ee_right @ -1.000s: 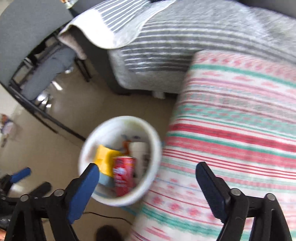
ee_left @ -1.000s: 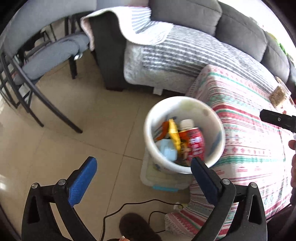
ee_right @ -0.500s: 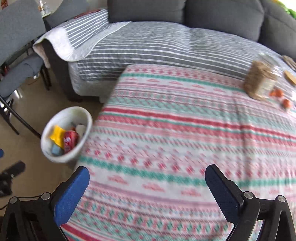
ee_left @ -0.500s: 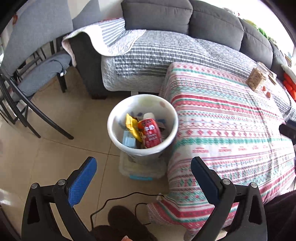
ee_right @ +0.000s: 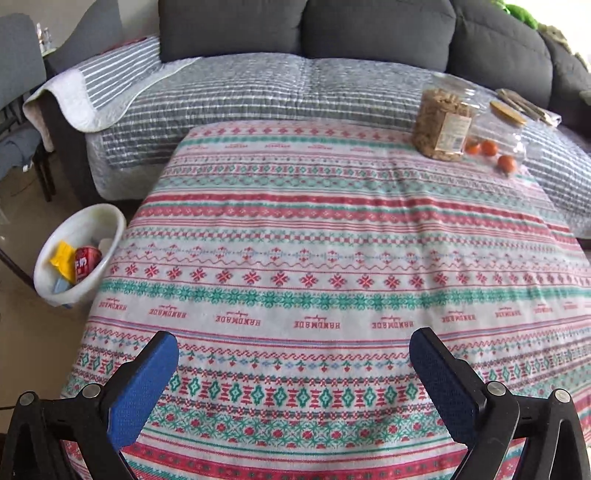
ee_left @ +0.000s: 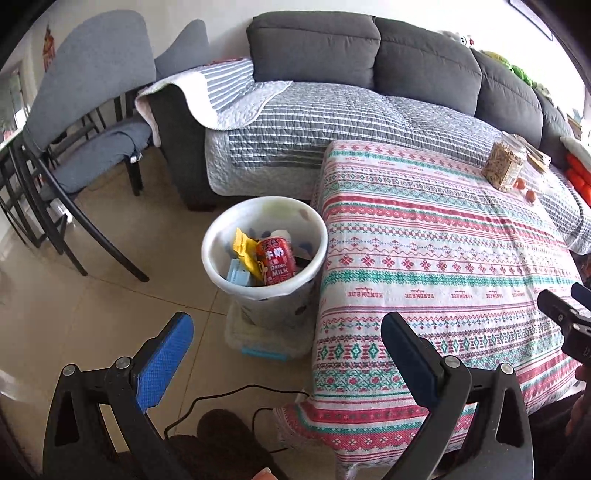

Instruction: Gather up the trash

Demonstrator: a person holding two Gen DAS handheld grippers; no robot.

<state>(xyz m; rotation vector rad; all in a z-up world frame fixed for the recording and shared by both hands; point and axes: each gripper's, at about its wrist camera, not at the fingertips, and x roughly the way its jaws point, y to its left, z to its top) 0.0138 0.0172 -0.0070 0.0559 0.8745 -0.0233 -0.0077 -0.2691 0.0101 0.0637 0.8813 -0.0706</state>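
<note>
Two hand-held grippers hang wide apart in the fingers, neither holding anything. At far left a grey chair (ee_left: 92,122) stands on the tiled floor (ee_left: 110,295). The left hand-held gripper (ee_left: 286,341) hovers over the floor and the near corner of the surface (ee_left: 424,236), which wears a red, green and white patterned cloth. Just beyond its blue pads sits the white trash bin (ee_left: 221,236) — touching or nearly touching the cloth's left edge, and standing on a clear box with a blue lid (ee_left: 266,345). Inside the bin lie a yellow wrapper (ee_left: 245,251), a red milk-drink can (ee_left: 276,256), a pale blue packet (ee_left: 238,273) and something white behind. A black cable (ee_left: 221,397) trails across the floor below. The right hand-held gripper (ee_right: 293,354) hovers above the near middle of the cloth. At the far right corner stand a clear jar of brown snacks (ee_right: 441,123) and, just beside it, three small orange fruits (ee_right: 489,147). Behind everything runs a dark grey sofa (ee_right: 369,26) under a striped quilt (ee_right: 258,96).
</note>
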